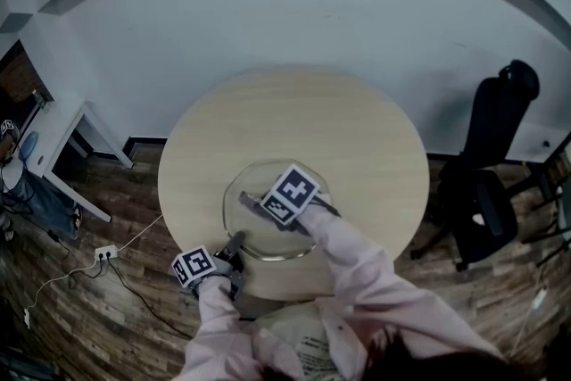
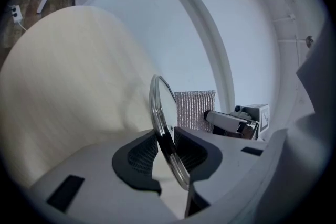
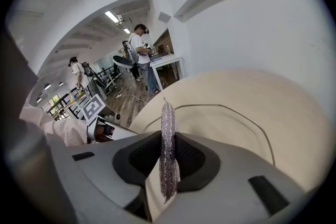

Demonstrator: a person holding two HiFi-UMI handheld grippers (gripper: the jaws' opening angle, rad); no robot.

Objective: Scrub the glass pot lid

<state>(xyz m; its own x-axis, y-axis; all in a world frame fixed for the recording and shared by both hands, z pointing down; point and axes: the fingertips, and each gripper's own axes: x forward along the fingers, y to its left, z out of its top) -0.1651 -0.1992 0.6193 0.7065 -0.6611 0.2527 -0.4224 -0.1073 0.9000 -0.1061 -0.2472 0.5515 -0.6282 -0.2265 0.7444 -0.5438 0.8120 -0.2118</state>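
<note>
The glass pot lid (image 1: pixel 299 238) rests on the round wooden table (image 1: pixel 357 138), near its front edge. My left gripper (image 1: pixel 232 247) is shut on the lid's near-left steel rim. In the left gripper view the rim (image 2: pixel 159 107) runs edge-on between the dark pads (image 2: pixel 140 153). My right gripper (image 1: pixel 254 205) reaches over the lid, shut on a silver mesh scrub cloth (image 3: pixel 167 134). That cloth (image 2: pixel 195 108) hangs against the glass. In the right gripper view the lid rim (image 3: pixel 236 113) curves just beyond the jaws.
A black office chair (image 1: pixel 491 183) stands to the right of the table. A white desk (image 1: pixel 62 147) and a floor power strip (image 1: pixel 105 252) are at the left. Several people (image 3: pixel 140 52) stand far back in the room.
</note>
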